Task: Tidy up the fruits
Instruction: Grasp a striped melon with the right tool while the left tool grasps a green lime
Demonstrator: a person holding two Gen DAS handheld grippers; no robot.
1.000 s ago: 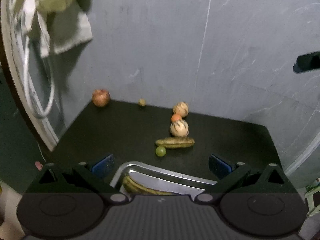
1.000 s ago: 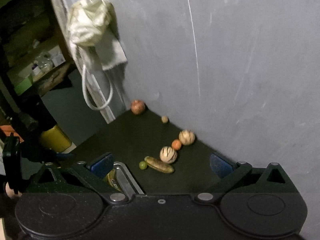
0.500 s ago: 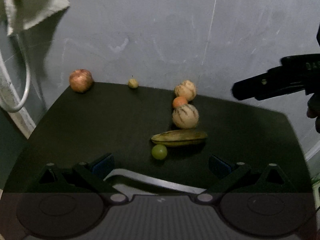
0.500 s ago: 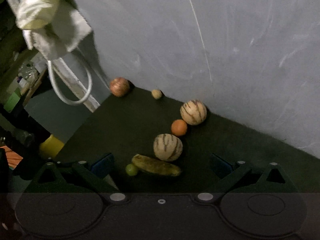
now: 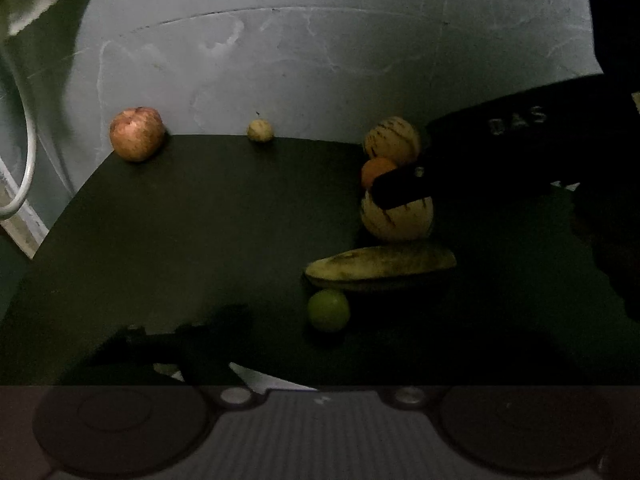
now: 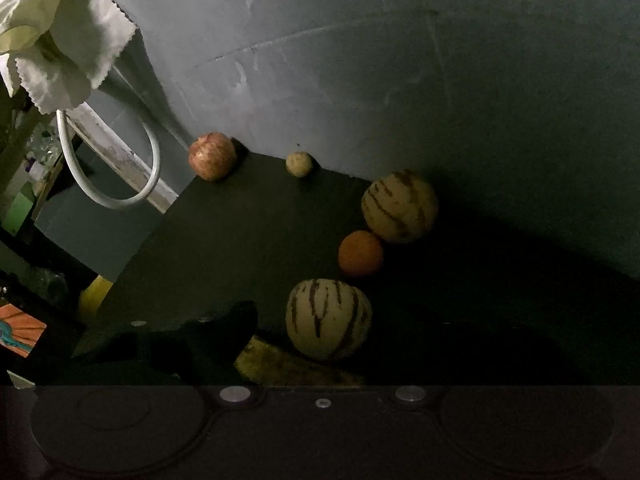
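Two grippers are being lowered over the dark table (image 5: 200, 220), jaws just narrowed, nothing between them. Lower centre, the near striped melon (image 6: 328, 318) is being approached by the right gripper (image 6: 332, 344); the left gripper (image 5: 320, 344) is nearing the green lime (image 5: 328, 310). Closing around each is called for next.

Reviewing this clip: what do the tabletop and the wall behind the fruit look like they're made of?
Tabletop: dark, matte and glare-free, possibly a felt or rubber mat or painted board; the dim light leaves it open. Wall: grey, likely painted plaster or cement, judging by pale scuffs, scratch lines and a dull sheen.
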